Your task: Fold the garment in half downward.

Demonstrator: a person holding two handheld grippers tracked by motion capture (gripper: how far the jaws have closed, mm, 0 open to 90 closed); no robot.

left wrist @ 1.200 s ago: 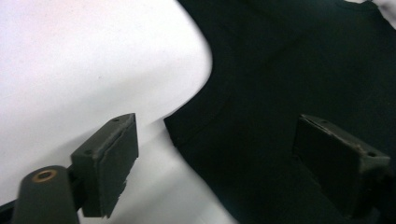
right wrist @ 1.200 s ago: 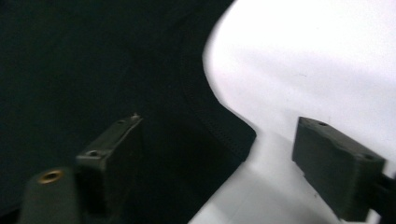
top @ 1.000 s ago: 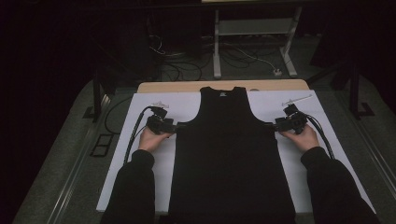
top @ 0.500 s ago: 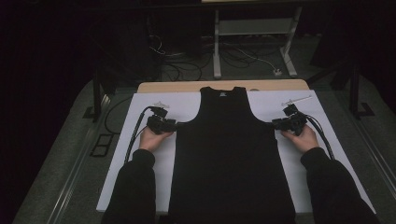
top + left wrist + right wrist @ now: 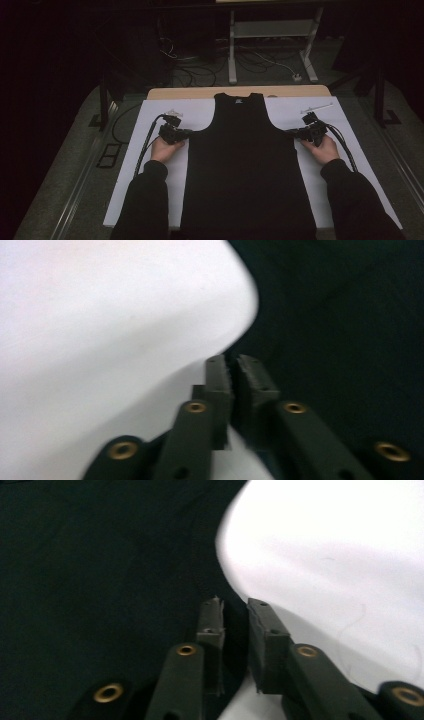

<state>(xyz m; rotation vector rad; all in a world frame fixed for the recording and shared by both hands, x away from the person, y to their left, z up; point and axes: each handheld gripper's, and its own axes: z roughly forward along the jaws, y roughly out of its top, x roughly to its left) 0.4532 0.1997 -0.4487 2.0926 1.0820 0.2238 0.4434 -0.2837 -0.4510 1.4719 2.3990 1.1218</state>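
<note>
While both of my hands rest low at the garment's sides, the black tank top [image 5: 245,165] lies flat and face up down the middle of the white sheet [image 5: 150,165] that covers the surface, neck toward the far edge and hem toward me. My left tongs [image 5: 186,133] sit at the bottom of the left armhole; in the left gripper view their jaws have just been closing and now stand nearly together, pinching the dark edge of the fabric [image 5: 320,340] where it meets the white. My right tongs [image 5: 295,133] mirror them at the right armhole. Their jaws have also just been closing, and in the right gripper view a narrow gap remains with black cloth [image 5: 100,580] in it, so I judge the pads are on the hem there, though the darkness makes it hard to be certain.

As I read it, this is the very start of a fold: the top is spread smooth and both side seams are gripped, but nothing has been lifted or turned over. Folding the sides inward, then doubling the body, is all left to do.
</note>
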